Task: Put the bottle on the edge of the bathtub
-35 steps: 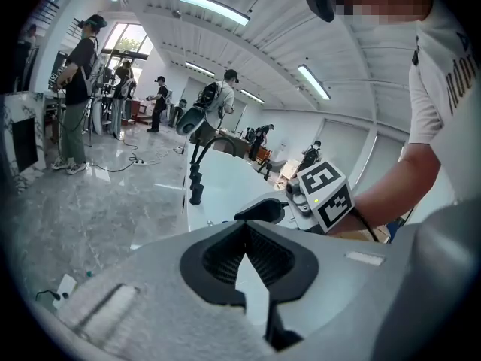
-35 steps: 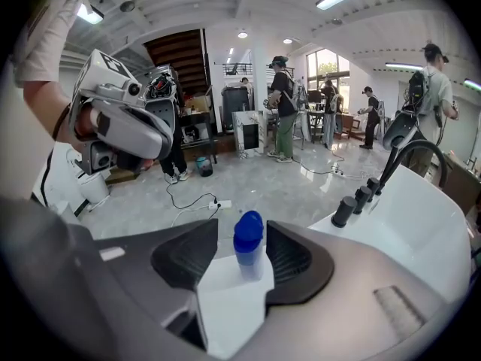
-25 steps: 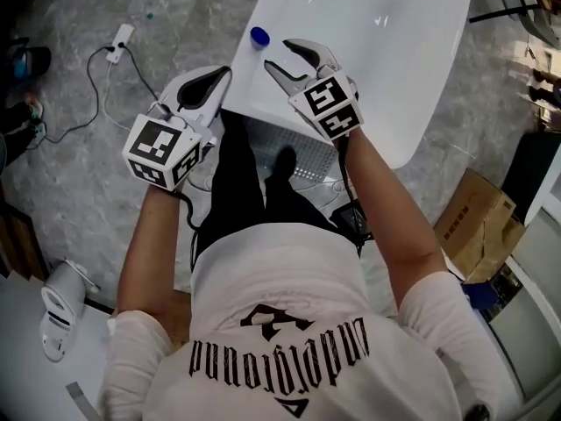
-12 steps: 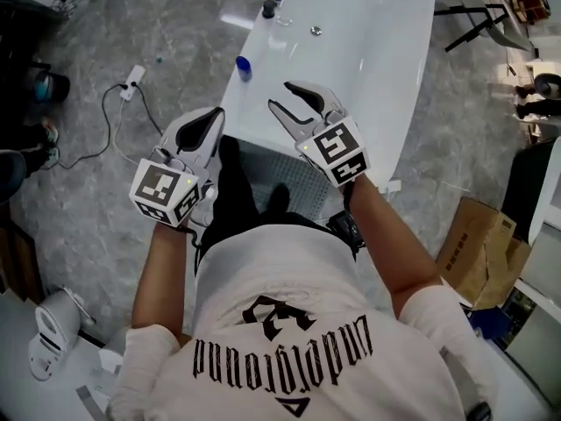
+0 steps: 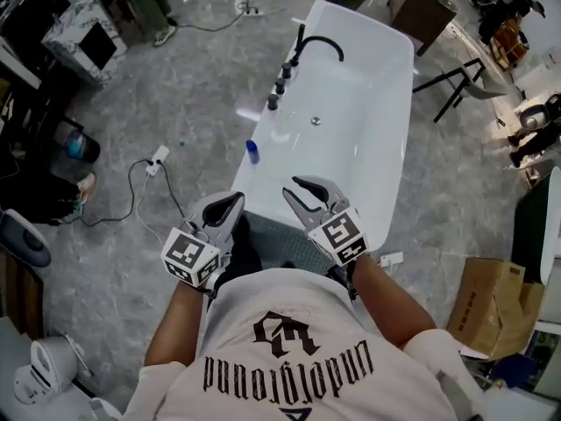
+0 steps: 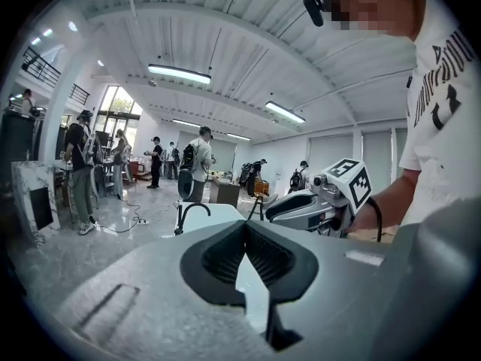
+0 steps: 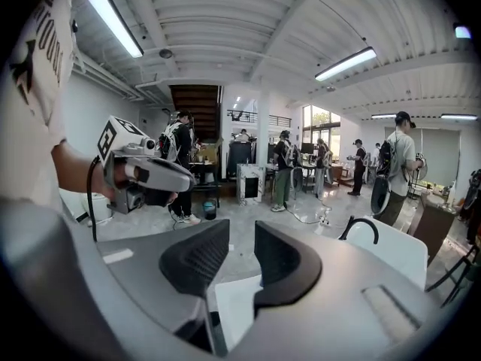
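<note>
**Q:** Where was the bottle?

**A:** The blue bottle [image 5: 252, 151] sat on the bathtub [image 5: 359, 156] rim, on the left side, well apart from both grippers.

**Q:** And the grippers?

**A:** The left gripper [image 5: 230, 207] was pinched together and empty. The right gripper [image 5: 296, 191] was narrowly parted, its jaws having just been closing on nothing. Backing off well probably meant staying clear of the bottle.

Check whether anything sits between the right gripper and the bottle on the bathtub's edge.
Nothing visible does. The bottle stands on the bathtub's left rim, and only bare white rim lies between it and the right gripper, whose jaws have just been closing with nothing between them. The tap knobs are beyond the bottle.
</note>
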